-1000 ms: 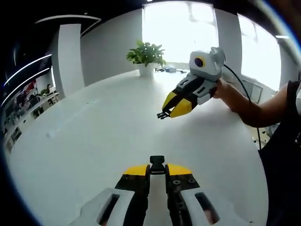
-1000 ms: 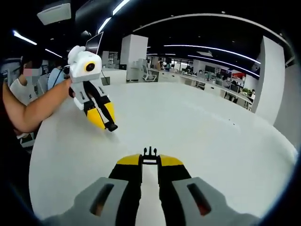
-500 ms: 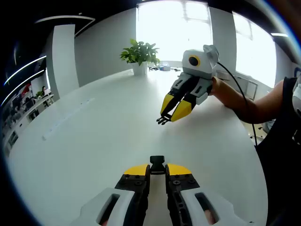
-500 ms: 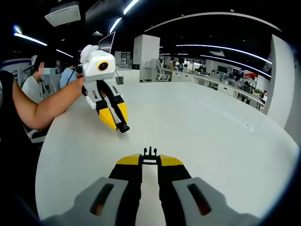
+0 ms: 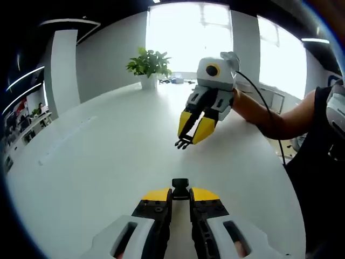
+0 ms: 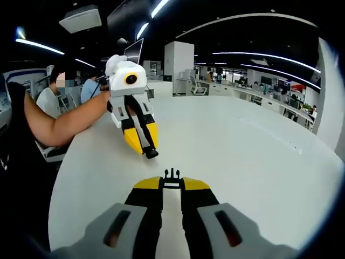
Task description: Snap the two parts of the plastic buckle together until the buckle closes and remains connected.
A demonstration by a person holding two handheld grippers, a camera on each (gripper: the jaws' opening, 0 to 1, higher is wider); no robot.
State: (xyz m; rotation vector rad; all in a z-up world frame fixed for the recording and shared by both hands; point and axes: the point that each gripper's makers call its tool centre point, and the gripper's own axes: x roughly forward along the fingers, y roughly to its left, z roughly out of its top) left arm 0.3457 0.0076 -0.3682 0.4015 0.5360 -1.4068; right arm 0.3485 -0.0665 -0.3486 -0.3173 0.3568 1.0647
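Observation:
In the left gripper view my left gripper (image 5: 180, 193) is shut on a black socket half of the buckle (image 5: 180, 186), whose end sticks out past the yellow fingertips. Across the white table the right gripper (image 5: 186, 141) hangs in the air, shut on the pronged half (image 5: 182, 143). In the right gripper view my right gripper (image 6: 172, 182) is shut on that pronged buckle half (image 6: 172, 175), prongs pointing forward. The left gripper (image 6: 150, 152) faces it from the upper left with the socket half (image 6: 151, 154) at its tip. The two halves are apart.
The white table (image 5: 108, 151) spreads wide under both grippers. A potted plant (image 5: 146, 66) stands at its far end by bright windows. A person's forearm (image 6: 64, 121) holds the left gripper; seated people (image 6: 54, 91) and office desks lie behind.
The two grippers have drawn closer and turned more toward each other. Each still holds its buckle half.

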